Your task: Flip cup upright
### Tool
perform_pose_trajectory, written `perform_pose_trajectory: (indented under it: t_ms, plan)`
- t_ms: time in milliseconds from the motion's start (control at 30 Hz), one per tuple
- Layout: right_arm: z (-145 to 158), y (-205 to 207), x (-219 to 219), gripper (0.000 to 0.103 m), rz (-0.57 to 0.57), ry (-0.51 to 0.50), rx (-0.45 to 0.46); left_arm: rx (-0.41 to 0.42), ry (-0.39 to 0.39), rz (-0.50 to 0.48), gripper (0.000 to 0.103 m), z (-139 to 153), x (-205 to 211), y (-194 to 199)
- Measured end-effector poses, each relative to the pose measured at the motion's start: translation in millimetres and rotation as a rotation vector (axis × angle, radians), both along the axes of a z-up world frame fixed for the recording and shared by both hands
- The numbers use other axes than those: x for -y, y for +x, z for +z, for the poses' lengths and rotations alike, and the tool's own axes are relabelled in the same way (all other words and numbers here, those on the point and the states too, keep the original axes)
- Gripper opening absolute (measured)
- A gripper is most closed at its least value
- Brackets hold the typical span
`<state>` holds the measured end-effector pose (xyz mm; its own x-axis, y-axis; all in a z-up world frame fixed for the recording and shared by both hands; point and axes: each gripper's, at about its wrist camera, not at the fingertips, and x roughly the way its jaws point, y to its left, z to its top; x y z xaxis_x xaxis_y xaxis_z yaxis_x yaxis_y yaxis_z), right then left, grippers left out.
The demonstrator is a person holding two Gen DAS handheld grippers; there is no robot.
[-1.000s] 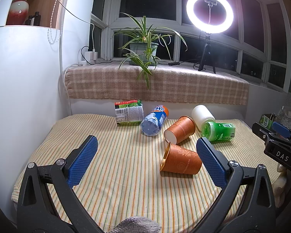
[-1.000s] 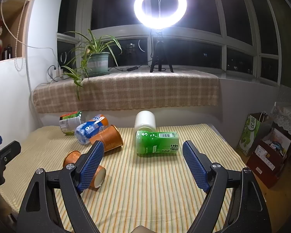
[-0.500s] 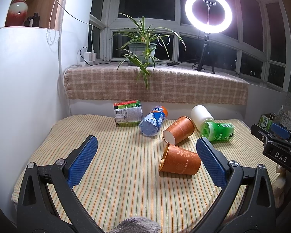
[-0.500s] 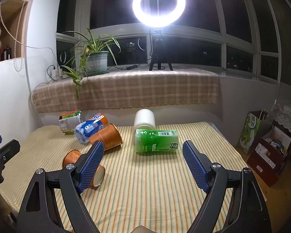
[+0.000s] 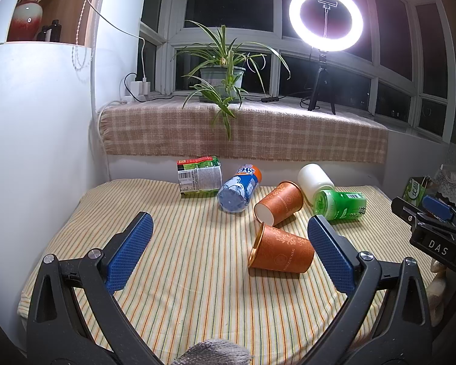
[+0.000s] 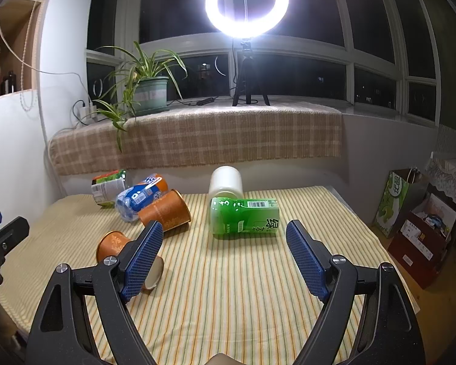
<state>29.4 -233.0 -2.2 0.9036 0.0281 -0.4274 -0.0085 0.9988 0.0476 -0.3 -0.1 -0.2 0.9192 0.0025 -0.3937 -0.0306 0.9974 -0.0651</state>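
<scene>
Two orange paper cups lie on their sides on the striped table. The near cup (image 5: 281, 252) lies with its gold rim to the left; in the right wrist view (image 6: 114, 243) my left finger partly hides it. The far cup (image 5: 279, 202) lies behind it and also shows in the right wrist view (image 6: 165, 210). My left gripper (image 5: 228, 252) is open and empty, with the near cup between its fingers but farther off. My right gripper (image 6: 225, 257) is open and empty, short of the green bottle (image 6: 246, 216).
A green bottle (image 5: 340, 204), white cup (image 5: 314, 179), blue-orange can (image 5: 238, 188) and green-labelled can (image 5: 199, 176) lie at the back of the table (image 5: 173, 273). A checked ledge (image 5: 243, 133) bears a plant and a ring light. Bags (image 6: 410, 213) stand on the floor at right.
Both grippers have shifted slightly, so the objects sit a little lower-left in view. Nothing was gripped or moved on the table.
</scene>
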Motion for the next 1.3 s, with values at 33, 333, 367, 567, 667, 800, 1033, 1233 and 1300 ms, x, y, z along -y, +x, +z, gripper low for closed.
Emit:
perform_pose_trajectory:
  t_ms: [33, 333, 367, 567, 667, 800, 1033, 1233, 1300]
  plan:
    - [-0.1, 0.4, 0.0, 0.083, 0.0, -0.001, 0.0, 0.001, 0.001, 0.0, 0.103, 0.2, 0.2, 0.0]
    - [-1.8, 1.2, 0.1, 0.083, 0.0, 0.003, -0.008, -0.001, 0.001, 0.0, 0.103, 0.1, 0.1, -0.4]
    - [-2.1, 1.4, 0.2, 0.083, 0.0, 0.003, -0.009, -0.001, 0.001, 0.0, 0.103, 0.2, 0.3, -0.3]
    - [-2.8, 2.1, 0.6, 0.083, 0.005, 0.005, -0.015, -0.001, 0.001, 0.0, 0.103, 0.2, 0.4, -0.4]
    - [-3.1, 2.3, 0.5, 0.083, 0.005, 0.006, -0.015, 0.0, 0.001, 0.0, 0.103, 0.2, 0.5, -0.5]
    - [-3.3, 2.2, 0.2, 0.083, 0.006, 0.006, -0.016, -0.001, 0.001, 0.0, 0.103, 0.2, 0.5, -0.2]
    - [-4.7, 3.5, -0.8, 0.083, 0.01, 0.008, -0.022, -0.001, 0.002, 0.0, 0.103, 0.2, 0.5, -0.3]
    - [-5.6, 5.2, -1.9, 0.083, 0.015, 0.012, -0.033, -0.002, 0.002, 0.0, 0.103, -2.0, 7.5, -1.8]
    - [-6.1, 5.8, -2.1, 0.084, 0.017, 0.015, -0.038, -0.001, 0.003, -0.001, 0.103, -2.5, 8.4, -2.0]
